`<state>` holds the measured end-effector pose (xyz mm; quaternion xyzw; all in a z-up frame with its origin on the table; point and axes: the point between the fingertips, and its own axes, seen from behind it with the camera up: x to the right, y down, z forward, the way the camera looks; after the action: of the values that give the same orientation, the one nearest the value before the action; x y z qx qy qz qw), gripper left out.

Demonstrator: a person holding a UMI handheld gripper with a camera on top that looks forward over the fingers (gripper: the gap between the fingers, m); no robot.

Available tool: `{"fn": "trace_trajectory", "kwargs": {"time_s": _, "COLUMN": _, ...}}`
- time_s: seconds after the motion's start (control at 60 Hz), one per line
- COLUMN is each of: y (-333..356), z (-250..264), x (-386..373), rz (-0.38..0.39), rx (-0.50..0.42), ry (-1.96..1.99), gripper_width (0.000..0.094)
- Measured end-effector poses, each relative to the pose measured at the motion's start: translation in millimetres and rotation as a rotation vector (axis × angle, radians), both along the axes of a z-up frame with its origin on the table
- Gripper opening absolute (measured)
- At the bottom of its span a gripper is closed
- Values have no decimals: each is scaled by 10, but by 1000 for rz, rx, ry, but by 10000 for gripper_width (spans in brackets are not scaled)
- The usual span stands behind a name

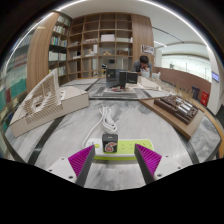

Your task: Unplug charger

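Two fingers (114, 158) spread wide, upright charger (109, 143) between them, cable (107, 123) trailing straight ahead.

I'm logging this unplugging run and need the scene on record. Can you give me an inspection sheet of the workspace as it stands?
Surface: pale marbled table, mostly bare near the gripper.
Job's things: charger, a small dark block, on a yellow-green strip just ahead of the fingers.
Clutter: white architectural model to one side; dark tray-like object on a wooden desk to the other.
Gripper: gripper open, fingers apart, touching nothing; charger lies slightly beyond them.
Cables: white cable runs from the charger away across the table.
Surroundings: bookshelves, desks, monitors behind.
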<state>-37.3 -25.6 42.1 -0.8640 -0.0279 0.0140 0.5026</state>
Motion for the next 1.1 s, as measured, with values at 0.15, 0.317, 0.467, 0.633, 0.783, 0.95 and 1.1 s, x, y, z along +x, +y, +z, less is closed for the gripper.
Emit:
{"fn": "trace_trajectory", "kwargs": {"time_s": 0.15, "y": 412, "z": -142, "x": -46, "rz": 16, "rx": 16, "ry": -35, "gripper_width": 774}}
{"fn": "trace_trajectory", "kwargs": {"time_s": 0.317, "y": 558, "z": -168, "x": -158, "rz": 20, "rx": 64, "ry": -16, "gripper_width": 241}}
{"fn": "trace_trajectory", "kwargs": {"time_s": 0.467, "y": 565, "z": -150, "x": -172, "rz": 50, "rx": 79, "ry": -12, "gripper_width": 125}}
{"fn": "trace_trajectory", "kwargs": {"time_s": 0.633, "y": 556, "z": 11, "x": -170, "rz": 60, "rx": 67, "ry": 65, "gripper_width": 109}}
{"fn": "trace_trajectory", "kwargs": {"time_s": 0.783, "y": 506, "z": 1349, "x": -16, "rz": 72, "rx": 336, "ry": 7, "gripper_width": 104}}
{"fn": "trace_trajectory", "kwargs": {"time_s": 0.95, "y": 439, "z": 1394, "x": 640, "rz": 34, "rx": 286, "ry": -59, "gripper_width": 104}}
{"fn": "trace_trajectory", "kwargs": {"time_s": 1.1, "y": 263, "z": 405, "x": 1243, "rz": -10, "rx": 60, "ry": -108, "gripper_width": 105}}
